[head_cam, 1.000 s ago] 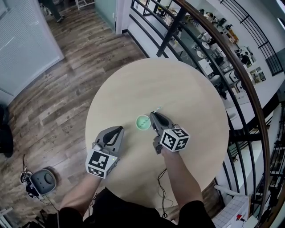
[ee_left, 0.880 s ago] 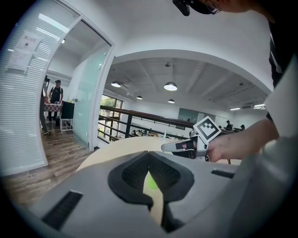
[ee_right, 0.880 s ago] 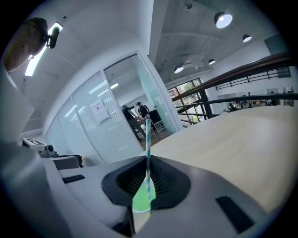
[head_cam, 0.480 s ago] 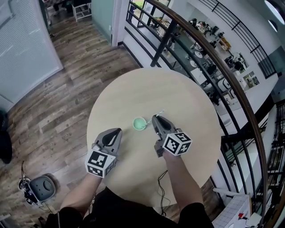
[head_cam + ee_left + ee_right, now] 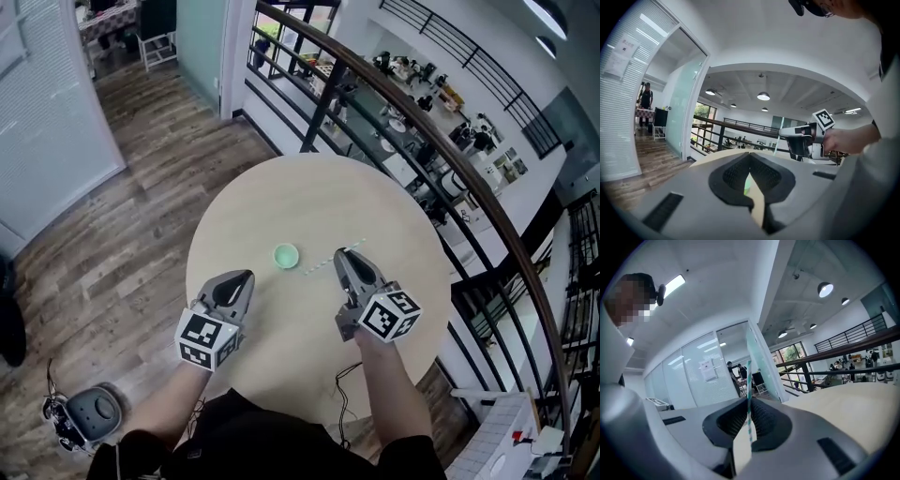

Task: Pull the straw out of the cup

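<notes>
A small green cup stands upright on the round beige table, with nothing in it. My right gripper is to the cup's right, shut on a teal-and-white striped straw that hangs free of the cup, slanting toward it. In the right gripper view the straw stands upright between the pads. My left gripper hovers left of and nearer than the cup, shut and holding nothing. Through its jaws a sliver of the cup shows, with the right gripper and the straw beyond.
A black curved railing runs past the table's far and right sides, above a lower floor. Wooden flooring lies to the left, with a small grey device on it. A thin cable trails under the right hand.
The right gripper has risen and shifted right with the straw, which now hangs clear of the cup. The left gripper has lifted too. The cup stayed in place.
</notes>
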`<state>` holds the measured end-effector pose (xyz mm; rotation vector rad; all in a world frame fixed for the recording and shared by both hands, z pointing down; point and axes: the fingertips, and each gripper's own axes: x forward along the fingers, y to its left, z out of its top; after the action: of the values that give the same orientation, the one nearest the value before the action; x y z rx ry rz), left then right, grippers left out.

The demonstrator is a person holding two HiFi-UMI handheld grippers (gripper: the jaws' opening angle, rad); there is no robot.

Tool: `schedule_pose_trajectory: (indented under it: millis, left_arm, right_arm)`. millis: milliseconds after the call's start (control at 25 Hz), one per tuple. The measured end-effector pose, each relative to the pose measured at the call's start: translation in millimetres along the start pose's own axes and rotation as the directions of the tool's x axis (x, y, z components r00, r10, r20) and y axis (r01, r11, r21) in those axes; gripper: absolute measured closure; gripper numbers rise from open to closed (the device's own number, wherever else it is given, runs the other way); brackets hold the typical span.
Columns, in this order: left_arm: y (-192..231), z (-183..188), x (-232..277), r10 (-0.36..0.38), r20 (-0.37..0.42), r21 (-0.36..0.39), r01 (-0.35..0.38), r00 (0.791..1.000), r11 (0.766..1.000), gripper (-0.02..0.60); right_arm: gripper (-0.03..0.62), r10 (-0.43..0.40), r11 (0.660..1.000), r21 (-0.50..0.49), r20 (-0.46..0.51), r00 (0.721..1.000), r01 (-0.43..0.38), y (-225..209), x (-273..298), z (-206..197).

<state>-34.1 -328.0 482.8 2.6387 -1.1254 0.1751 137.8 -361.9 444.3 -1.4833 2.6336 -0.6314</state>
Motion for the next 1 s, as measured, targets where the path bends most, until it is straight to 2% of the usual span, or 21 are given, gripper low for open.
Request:
schedule_pose_trajectory:
  millis: [360, 680, 1000]
  left_arm:
    - [-46.3, 13.2, -34.3, -0.015, 0.014, 0.060, 0.014, 1.000, 0.998, 0.574]
    - [-133.9, 12.0, -65.9, 0.007, 0.017, 0.116, -0.009, 1.000, 0.993, 0.574]
    - [-225.8, 1.2, -90.8, -0.039, 0.008, 0.110, 0.038, 0.999, 0.993, 0.574]
  right_arm:
    - [0.557, 0.029, 0.999, -0.020, 0.079, 0.996, -0.027, 42.1, -94.0, 27.3]
    - [0.557, 0.094, 0.995, -0.047, 0.156, 0.983, -0.088, 64.0, -205.3, 42.3]
    - [0.556, 0.192, 0.981, -0.019, 0.221, 0.956, -0.192, 77.9, -300.7, 26.1]
